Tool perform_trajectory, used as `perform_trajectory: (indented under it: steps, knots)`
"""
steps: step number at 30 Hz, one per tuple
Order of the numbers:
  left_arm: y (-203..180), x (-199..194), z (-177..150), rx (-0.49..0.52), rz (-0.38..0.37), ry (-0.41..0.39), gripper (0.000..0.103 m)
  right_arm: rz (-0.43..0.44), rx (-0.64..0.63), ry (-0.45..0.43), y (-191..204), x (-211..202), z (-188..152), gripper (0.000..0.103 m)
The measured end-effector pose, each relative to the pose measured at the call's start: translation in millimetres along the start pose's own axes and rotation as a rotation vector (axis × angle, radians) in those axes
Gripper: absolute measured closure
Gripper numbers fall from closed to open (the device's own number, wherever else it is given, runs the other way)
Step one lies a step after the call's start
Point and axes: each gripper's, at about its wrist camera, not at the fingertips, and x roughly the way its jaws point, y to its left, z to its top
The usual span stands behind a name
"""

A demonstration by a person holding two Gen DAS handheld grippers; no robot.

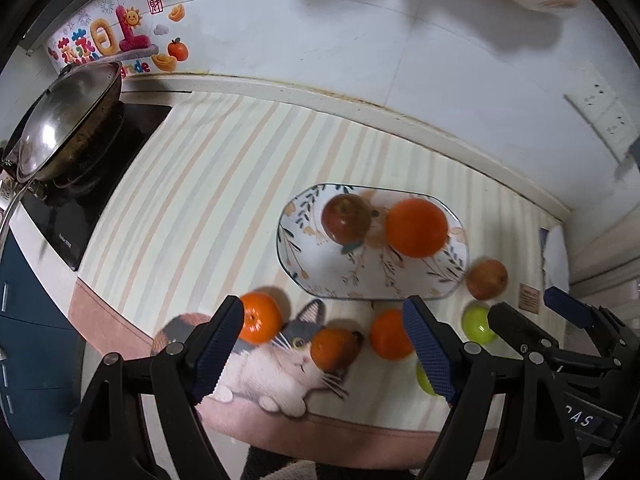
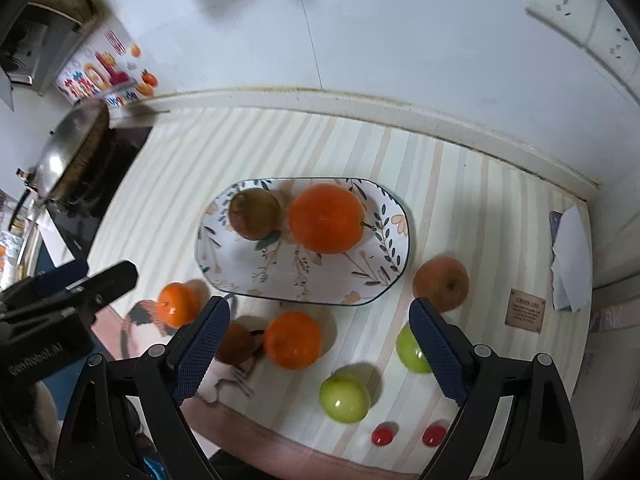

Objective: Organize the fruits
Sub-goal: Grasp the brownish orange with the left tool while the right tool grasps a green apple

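Note:
A floral oval plate (image 1: 316,276) (image 2: 224,264) holds a reddish apple (image 1: 346,219) (image 2: 254,214) and a big orange (image 1: 416,227) (image 2: 326,218). Loose on the striped mat lie a brownish fruit (image 1: 486,279) (image 2: 440,283), three small oranges (image 1: 258,318) (image 1: 334,349) (image 1: 390,334) (image 2: 293,340), two green apples (image 1: 478,324) (image 2: 345,398) (image 2: 412,350) and two small red fruits (image 2: 383,435). My left gripper (image 1: 324,354) is open and empty above the oranges. My right gripper (image 2: 320,354) is open and empty above the near fruits.
A wok (image 1: 64,124) (image 2: 68,156) sits on a black stove (image 1: 100,184) at the left. A tiled wall with a socket (image 1: 600,108) runs behind the counter. White paper (image 2: 572,256) lies at the right edge. The counter's front edge is near.

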Motion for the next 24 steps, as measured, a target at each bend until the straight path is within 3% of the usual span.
perform_trajectory:
  steps: [7,12,16,24]
  knots:
    - [0,-22,-15,-0.001,-0.040,-0.008,0.022,0.052,0.026,-0.043,3,-36,-18,0.010]
    - [2,-14,-20,-0.005,-0.051,0.017,0.022,0.096,0.066,-0.027,-4,-42,-28,0.010]
    - [2,26,-31,0.008,-0.022,0.100,0.020,0.096,0.105,0.049,-17,-12,-39,0.010]
    - [-4,116,-53,0.014,0.017,0.269,0.021,0.049,0.152,0.277,-48,89,-83,0.010]
